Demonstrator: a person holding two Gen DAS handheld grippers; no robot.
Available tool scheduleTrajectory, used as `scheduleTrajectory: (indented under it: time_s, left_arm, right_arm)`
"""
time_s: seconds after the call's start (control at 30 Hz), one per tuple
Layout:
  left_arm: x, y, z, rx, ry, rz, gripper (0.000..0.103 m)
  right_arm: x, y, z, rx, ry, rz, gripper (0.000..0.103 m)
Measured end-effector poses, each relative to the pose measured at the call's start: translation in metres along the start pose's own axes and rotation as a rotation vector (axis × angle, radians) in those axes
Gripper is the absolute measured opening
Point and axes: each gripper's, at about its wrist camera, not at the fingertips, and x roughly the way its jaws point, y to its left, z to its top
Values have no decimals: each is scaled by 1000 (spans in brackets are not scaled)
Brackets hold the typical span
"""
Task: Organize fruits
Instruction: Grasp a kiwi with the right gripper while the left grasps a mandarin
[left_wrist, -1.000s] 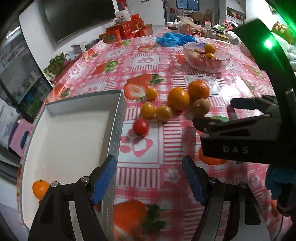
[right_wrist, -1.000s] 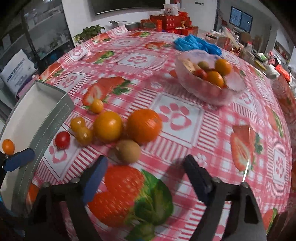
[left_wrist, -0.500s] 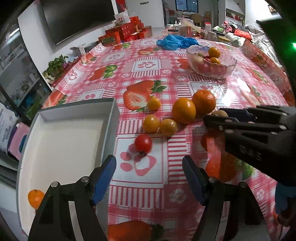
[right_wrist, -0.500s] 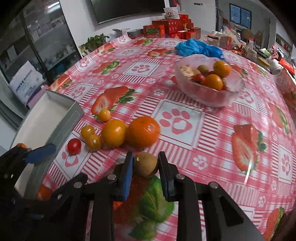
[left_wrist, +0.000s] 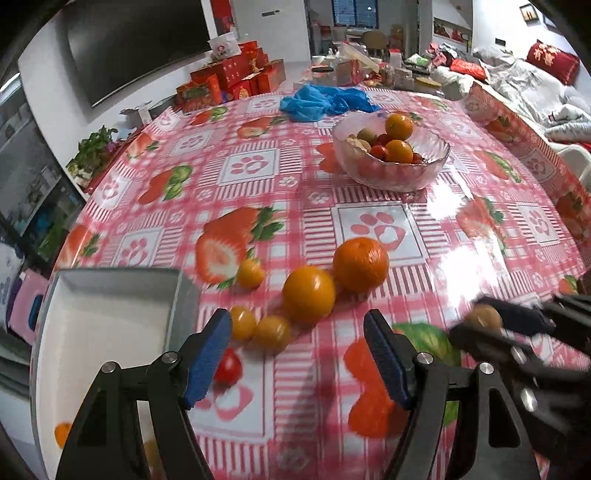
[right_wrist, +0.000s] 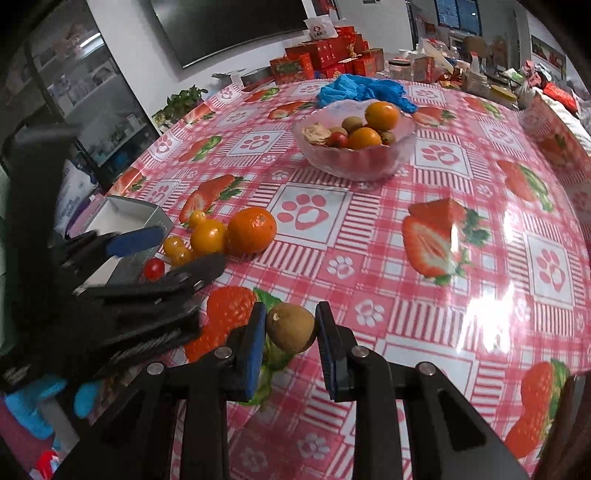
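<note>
My right gripper (right_wrist: 291, 332) is shut on a brown kiwi (right_wrist: 291, 327) and holds it above the tablecloth; it shows at the right of the left wrist view (left_wrist: 484, 319). My left gripper (left_wrist: 297, 354) is open and empty, over a red cherry tomato (left_wrist: 228, 366) and small yellow tomatoes (left_wrist: 258, 328). Two oranges (left_wrist: 334, 277) lie just beyond. A grey box (left_wrist: 110, 325) at the left holds a small orange fruit (left_wrist: 62, 434). A glass bowl (right_wrist: 354, 162) of fruit stands farther back.
A blue plastic bag (left_wrist: 325, 101) lies behind the bowl. Red gift boxes (left_wrist: 229, 79) stand at the table's far edge. The table's left edge runs beside the box. Strawberry-print tablecloth (right_wrist: 461, 277) covers the right side.
My right gripper closed on the kiwi and lifted it off the table. My left gripper moved forward toward the small tomatoes, staying open.
</note>
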Motion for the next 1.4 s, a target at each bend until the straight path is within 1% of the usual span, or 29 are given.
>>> scheduleTrajectory:
  time_s: [0.1,0.17,0.27,0.3,0.37,0.4,0.43,0.57,0.8,1.03,1.23,1.4]
  left_arm:
    - [15,-3,6,0,33,-6,75]
    - [18,-7,8,17,25,6,75]
    - [21,-13,12,31,29,1,74]
    - [23,-14,12,30,32,-5,65]
    - [29,-15,13,29,63,-10,49]
    - [29,-14,13,20,52,-26,42]
    - [30,-13,12,14,57,-38,36]
    - [28,-9,8,-24,62,-80,36]
    - [1,-8,-14,-37,32,-90,36]
    - [-31,-16,-53,-12,12,-79,36]
    - [-51,-11,-86,-41,20,-96,36]
    - [-60,-5,-109,-59,30,-77,36]
  right_arm:
    - [-5,-4,-3,13,-5,6,29]
    - [-7,-6,-4,21,-6,11,29]
    - [-9,-8,-6,28,-8,15,29]
    - [-10,-9,-7,30,-8,16,29]
    - [-12,-10,-8,34,-9,17,29]
    - [-13,-11,-9,36,-10,17,29]
    - [-14,-12,-10,38,-11,15,29]
    - [-18,-14,-15,44,-10,9,29]
    - [-20,-15,-29,52,1,7,29]
    - [-26,-9,-41,38,5,10,29]
    - [-31,-4,-51,36,9,7,29]
    - [-30,4,-58,25,20,8,29]
